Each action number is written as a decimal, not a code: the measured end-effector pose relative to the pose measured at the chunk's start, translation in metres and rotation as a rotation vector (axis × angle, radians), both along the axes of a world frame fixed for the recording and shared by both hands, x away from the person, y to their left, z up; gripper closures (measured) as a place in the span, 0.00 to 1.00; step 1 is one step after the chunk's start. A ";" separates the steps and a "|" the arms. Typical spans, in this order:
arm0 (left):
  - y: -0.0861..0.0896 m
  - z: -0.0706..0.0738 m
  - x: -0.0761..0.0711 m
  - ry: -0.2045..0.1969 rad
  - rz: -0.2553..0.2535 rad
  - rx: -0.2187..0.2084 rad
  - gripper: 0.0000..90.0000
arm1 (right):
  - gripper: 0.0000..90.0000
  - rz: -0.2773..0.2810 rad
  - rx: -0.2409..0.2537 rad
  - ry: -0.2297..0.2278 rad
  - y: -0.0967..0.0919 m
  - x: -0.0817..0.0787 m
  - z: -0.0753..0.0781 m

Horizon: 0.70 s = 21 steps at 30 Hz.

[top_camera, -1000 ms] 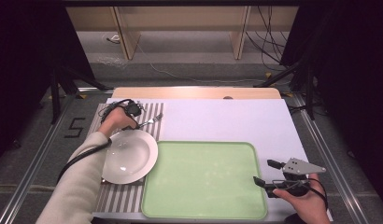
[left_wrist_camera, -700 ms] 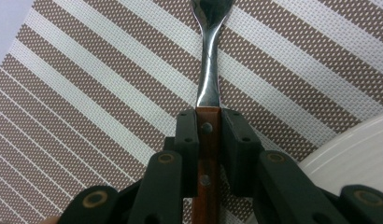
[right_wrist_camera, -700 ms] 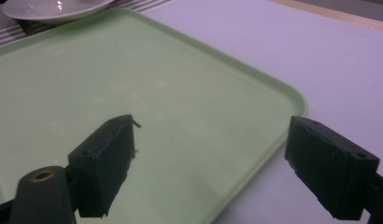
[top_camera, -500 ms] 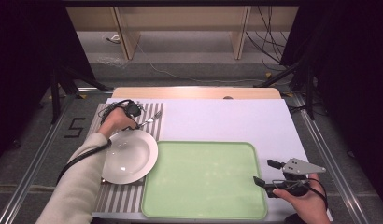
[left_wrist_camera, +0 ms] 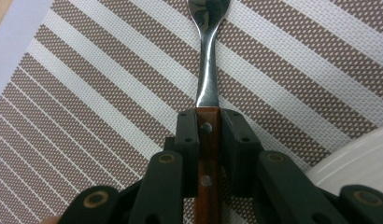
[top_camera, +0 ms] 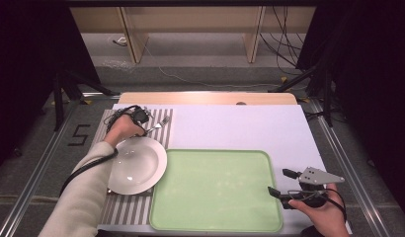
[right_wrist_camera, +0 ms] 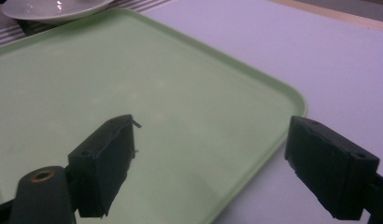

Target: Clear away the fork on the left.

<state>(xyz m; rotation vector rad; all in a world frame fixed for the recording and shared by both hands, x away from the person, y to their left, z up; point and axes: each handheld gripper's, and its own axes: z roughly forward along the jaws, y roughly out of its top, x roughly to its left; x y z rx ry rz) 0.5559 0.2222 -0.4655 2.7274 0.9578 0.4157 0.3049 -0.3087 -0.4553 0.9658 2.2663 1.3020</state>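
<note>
Left tool (left_wrist_camera: 209, 135): black jaws closed tight on the reddish-brown wooden handle of a fork (left_wrist_camera: 208, 84). Handle flat, two metal rivets showing between the jaws. Polished steel neck runs straight out past the jaw tips, widening toward the head at the top edge of the left gripper view; tines cut off there. Long axis in line with the tool.

In the high view the fork lies on the placemat (top_camera: 125, 207) at the bench's far left, head pointing right and away from the person, just beyond the plate (top_camera: 136, 164).

Placemat: woven mesh, brown and off-white stripes, finely dotted texture. Plate: round, glossy white, shallow, resting on the placemat, its right edge at or over the tray's left rim; cannot tell if they touch.

Tray (top_camera: 216, 226): pale green, matte, rectangular with rounded corners and a raised lip.

Right tool (right_wrist_camera: 213, 163): jaws wide apart, holding nothing, hovering over the tray's near right corner. One jaw over the tray, the other over the white sheet.

Bench (top_camera: 250, 126): white sheet over a light wood top, wood showing at the far edge. Grey floor, cables, dark surroundings beyond; a "5" marked on the floor at left.
</note>
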 end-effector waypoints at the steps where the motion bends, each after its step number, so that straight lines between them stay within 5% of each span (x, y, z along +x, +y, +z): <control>1: 0.000 0.000 0.000 -0.003 0.002 -0.004 0.85 | 0.19 0.000 0.000 0.000 0.000 0.000 0.000; 21: 0.002 0.012 -0.001 -0.097 0.045 -0.024 0.85 | 0.19 -0.002 0.000 0.000 0.000 0.000 0.000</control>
